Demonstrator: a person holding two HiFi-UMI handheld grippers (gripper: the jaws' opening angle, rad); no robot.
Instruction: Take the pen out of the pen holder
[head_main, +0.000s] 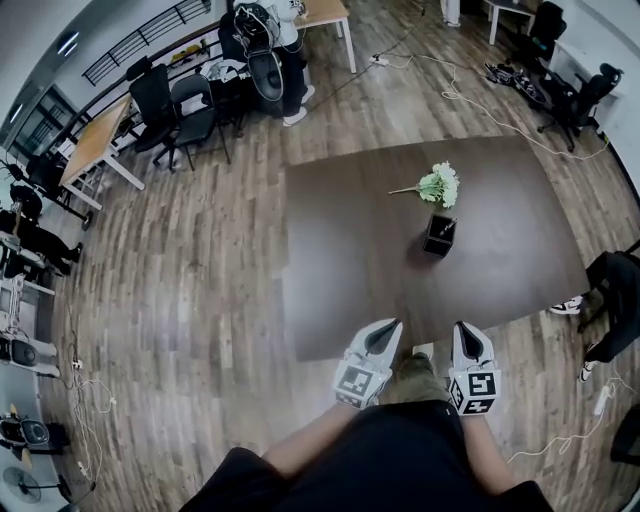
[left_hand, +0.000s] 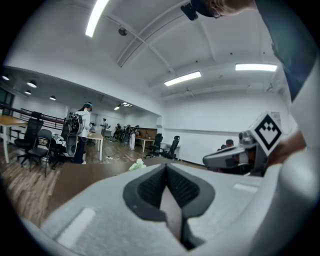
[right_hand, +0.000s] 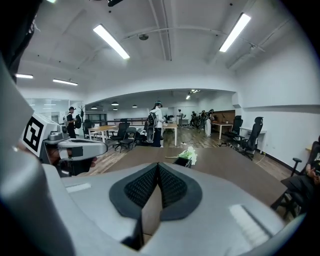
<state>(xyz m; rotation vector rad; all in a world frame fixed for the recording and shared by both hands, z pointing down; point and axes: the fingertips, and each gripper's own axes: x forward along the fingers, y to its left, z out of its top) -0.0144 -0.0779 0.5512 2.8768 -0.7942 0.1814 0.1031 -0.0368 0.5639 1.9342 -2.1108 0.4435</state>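
Observation:
A small black square pen holder (head_main: 440, 235) stands on the dark brown table (head_main: 340, 250), right of its middle. The right gripper view shows it as a dark box (right_hand: 183, 162) far ahead. Any pen inside is too small to make out. My left gripper (head_main: 386, 330) and right gripper (head_main: 466, 332) are side by side over the table's near edge, well short of the holder. Both point toward the holder. In the left gripper view the left gripper (left_hand: 166, 167) is shut on nothing. The right gripper (right_hand: 158, 166) is likewise shut and empty.
A bunch of pale green artificial flowers (head_main: 438, 185) lies just beyond the holder. Office chairs (head_main: 190, 110) and desks (head_main: 95, 145) stand at the far left, and a person with a backpack (head_main: 265, 50) stands behind the table. Cables (head_main: 470, 100) run over the wooden floor. Someone's leg and shoe (head_main: 572, 304) are by the table's right edge.

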